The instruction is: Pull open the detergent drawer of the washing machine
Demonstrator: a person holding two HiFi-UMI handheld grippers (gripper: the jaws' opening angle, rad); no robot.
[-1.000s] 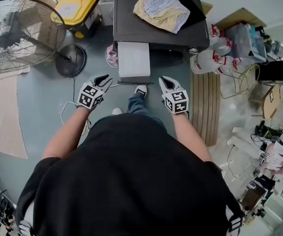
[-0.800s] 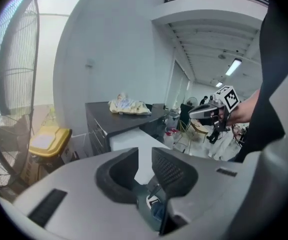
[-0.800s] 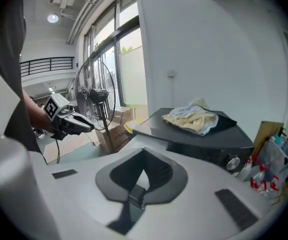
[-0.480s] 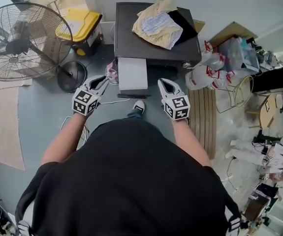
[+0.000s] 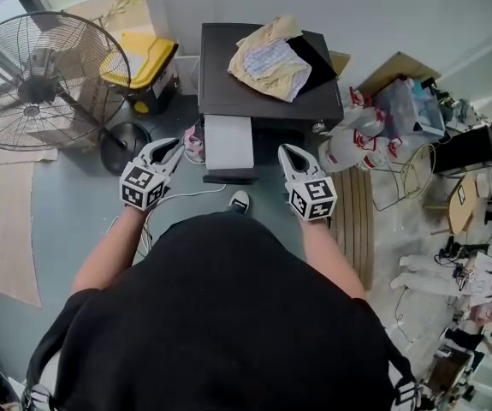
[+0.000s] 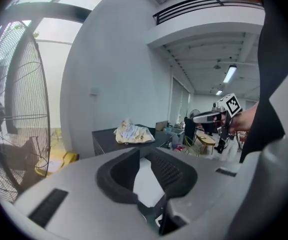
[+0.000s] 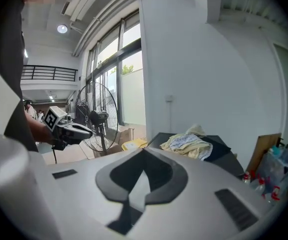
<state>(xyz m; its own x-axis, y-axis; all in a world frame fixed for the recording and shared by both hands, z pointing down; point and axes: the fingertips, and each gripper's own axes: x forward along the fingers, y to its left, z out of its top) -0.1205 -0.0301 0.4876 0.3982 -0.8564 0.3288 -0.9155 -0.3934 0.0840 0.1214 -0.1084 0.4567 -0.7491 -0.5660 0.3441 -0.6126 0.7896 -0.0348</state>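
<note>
Both bare forearms reach forward, side by side. The left gripper, jaws slightly apart and empty, and the right gripper, jaws closed on nothing, flank the white rectangular drawer, which projects from the black box-shaped washing machine ahead of them.

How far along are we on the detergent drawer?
Done, it seems: a white drawer already juts out of the washing machine front. In hand: nothing. The left gripper is slightly open and empty, and the right gripper is shut and empty, one either side of the drawer. Left: probably nothing, unless it needs pulling further.
</note>
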